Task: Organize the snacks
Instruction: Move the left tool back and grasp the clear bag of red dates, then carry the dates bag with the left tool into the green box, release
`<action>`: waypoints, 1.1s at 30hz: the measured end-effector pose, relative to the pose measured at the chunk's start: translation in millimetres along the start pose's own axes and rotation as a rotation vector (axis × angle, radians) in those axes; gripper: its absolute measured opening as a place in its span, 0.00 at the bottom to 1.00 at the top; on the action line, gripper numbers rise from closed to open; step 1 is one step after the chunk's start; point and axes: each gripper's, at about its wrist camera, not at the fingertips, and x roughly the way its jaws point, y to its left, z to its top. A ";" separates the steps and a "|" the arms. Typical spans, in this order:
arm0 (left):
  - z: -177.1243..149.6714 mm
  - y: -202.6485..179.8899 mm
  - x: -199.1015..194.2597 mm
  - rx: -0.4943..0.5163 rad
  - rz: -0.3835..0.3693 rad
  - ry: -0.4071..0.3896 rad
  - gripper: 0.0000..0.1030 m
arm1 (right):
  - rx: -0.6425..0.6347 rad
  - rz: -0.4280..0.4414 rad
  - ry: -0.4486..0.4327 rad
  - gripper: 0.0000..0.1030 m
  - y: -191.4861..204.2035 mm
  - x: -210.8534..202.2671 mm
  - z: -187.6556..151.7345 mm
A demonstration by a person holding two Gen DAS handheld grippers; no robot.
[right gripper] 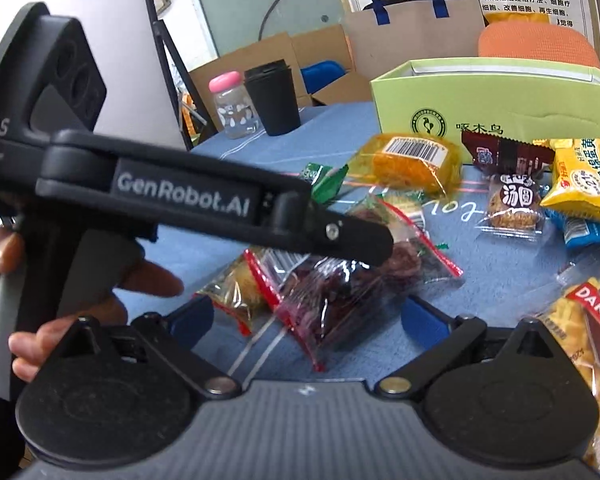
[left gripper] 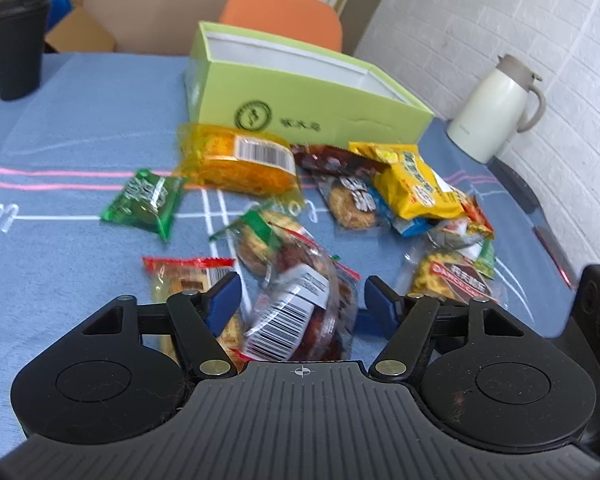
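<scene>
Covering the whole surface (left gripper: 80, 120) is a blue cloth with pink and white lines, and at its far side stands the largest task item, an open light-green box (left gripper: 300, 100) with a white inside and a round bird logo on its front wall. To the right of the box, well apart from the snacks, stands a cream thermos jug (left gripper: 496, 108); at the far left stands a black lidded cup (left gripper: 18, 44), with a clear jar with a pink lid (right gripper: 234, 106) just beside it in the right wrist view.

Loose snack packets lie scattered in front of the box. An orange-wrapped cake with a barcode (left gripper: 240, 160) lies nearest its front wall, a yellow packet (left gripper: 416, 184) to the right of it, and a small green packet (left gripper: 148, 202) off to the left.

The left tongs (left gripper: 300, 292) are spread wide, their blue pads on either side of a clear bag of dark red dried fruit (left gripper: 300, 312) without touching it; the bag lies on the cloth. The right tongs (right gripper: 308, 320) are likewise spread, hovering over the same red-edged bag (right gripper: 340, 292), gripping nothing. In the right wrist view the left device crosses in front, held by the person's left hand (right gripper: 4, 272).
</scene>
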 end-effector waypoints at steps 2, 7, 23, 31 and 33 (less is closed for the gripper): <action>-4.4 -1.1 4.3 0.012 -0.015 0.047 0.36 | -0.038 -0.014 0.006 0.89 4.7 -1.6 -1.1; -19.0 -5.1 -14.4 0.009 -0.016 0.015 0.27 | -0.021 0.006 -0.021 0.73 4.3 -24.2 -2.8; 152.4 -47.7 17.3 -0.009 -0.066 -0.194 0.29 | -0.316 -0.212 -0.175 0.79 -61.1 -16.0 150.6; 225.1 -35.0 119.9 -0.023 -0.018 -0.113 0.33 | -0.231 -0.203 -0.045 0.79 -150.9 52.6 200.5; 226.7 -26.9 141.4 -0.038 -0.006 -0.083 0.35 | -0.205 -0.193 -0.016 0.78 -164.1 66.4 199.1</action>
